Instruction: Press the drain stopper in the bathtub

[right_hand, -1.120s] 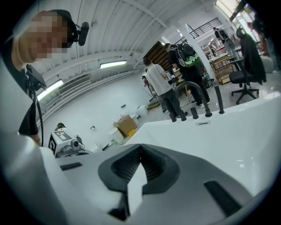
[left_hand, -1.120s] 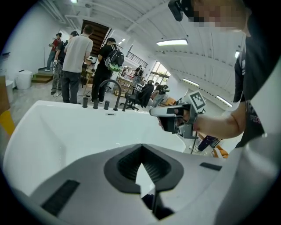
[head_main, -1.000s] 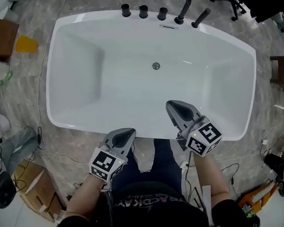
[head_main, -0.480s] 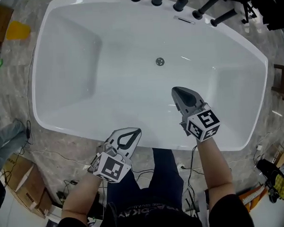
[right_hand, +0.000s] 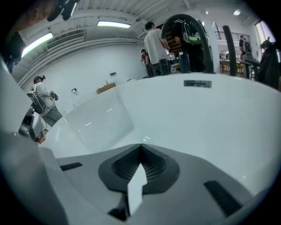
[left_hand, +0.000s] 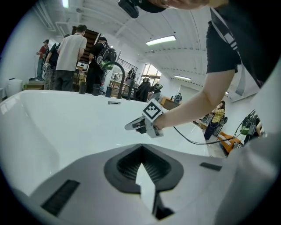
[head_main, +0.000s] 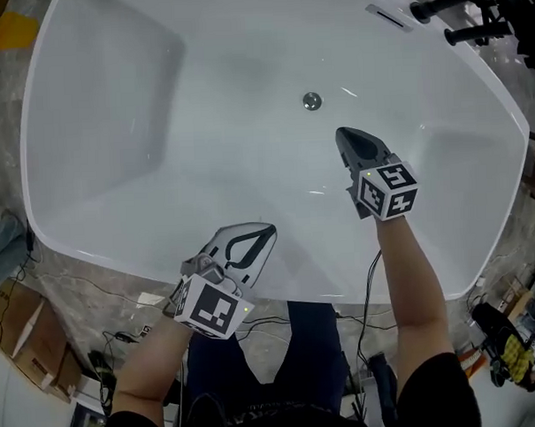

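Note:
The white bathtub (head_main: 118,232) fills the head view. Its small round metal drain stopper (head_main: 311,100) lies on the tub floor, top centre. My right gripper (head_main: 345,134) is shut and empty, held inside the tub, its tip a short way below and right of the stopper and apart from it. My left gripper (head_main: 266,230) is shut and empty over the tub's near rim. The left gripper view shows the right gripper (left_hand: 131,127) hanging over the tub floor. The right gripper view shows the tub's inner wall (right_hand: 131,110) with the overflow plate (right_hand: 197,83); the stopper is hidden there.
Black tap fittings (head_main: 472,31) stand on the far rim at the top right. Cables (head_main: 255,325) and a cardboard box (head_main: 25,343) lie on the stone floor near the person's legs. Several people (left_hand: 70,57) stand beyond the tub.
The head camera has leaned further over the tub. My right gripper has moved forward and down into the tub, closer to the stopper. The left gripper has come up over the near rim.

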### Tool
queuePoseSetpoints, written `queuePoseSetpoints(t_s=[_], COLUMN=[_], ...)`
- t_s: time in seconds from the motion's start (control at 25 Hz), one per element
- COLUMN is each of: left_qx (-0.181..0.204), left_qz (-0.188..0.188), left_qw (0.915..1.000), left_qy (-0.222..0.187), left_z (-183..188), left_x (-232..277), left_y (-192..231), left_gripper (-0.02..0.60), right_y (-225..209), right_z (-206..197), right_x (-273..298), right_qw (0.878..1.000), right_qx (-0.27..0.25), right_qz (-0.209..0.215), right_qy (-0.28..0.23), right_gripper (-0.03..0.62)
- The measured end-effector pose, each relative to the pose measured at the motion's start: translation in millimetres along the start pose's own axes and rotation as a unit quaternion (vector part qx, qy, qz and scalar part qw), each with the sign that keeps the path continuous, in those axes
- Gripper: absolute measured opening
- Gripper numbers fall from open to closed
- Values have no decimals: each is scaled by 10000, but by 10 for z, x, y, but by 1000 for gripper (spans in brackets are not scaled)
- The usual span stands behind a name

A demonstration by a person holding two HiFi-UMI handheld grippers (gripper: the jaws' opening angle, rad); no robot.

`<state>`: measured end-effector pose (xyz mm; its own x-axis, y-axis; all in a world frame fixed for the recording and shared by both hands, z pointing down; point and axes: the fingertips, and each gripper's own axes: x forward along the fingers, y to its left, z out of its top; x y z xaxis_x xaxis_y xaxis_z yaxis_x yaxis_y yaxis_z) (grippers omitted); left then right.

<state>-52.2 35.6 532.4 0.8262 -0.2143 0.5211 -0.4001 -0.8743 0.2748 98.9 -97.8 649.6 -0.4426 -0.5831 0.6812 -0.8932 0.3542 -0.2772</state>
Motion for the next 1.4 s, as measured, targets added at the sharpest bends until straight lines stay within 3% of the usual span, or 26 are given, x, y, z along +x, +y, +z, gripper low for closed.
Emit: queuePoseSetpoints(t_s=[0.4,0.64,0.92,1.16,1.4], left_qx=[-108,-131,-423,-1360,-1915], left_qz=[-44,-70,-118,-207,-125], left_qw=[9999,9997,9978,9898,9812], left_qy=[75,182,494,379,206], left_z=[-332,-390,-606,-391,-380], left_x=[360,415,605,578,573], left_y=[260,404,478,394,504], left_gripper=[6,6,6,6,6], right_y=[-972,-1228,-1593,-1811,-1867], right_z=[-1059,-1399,-1766,-1728,-1699], right_x=[1185,1606,1987,2152,2438], right_qw=[9935,9891,9840,9835,9828], right_qx=[560,597,560,597,692], right_qz=[-583,-748,-940,-983,-981], right_qy=[806,1119,1407,1397,1399], right_gripper=[12,12,12,12,12])
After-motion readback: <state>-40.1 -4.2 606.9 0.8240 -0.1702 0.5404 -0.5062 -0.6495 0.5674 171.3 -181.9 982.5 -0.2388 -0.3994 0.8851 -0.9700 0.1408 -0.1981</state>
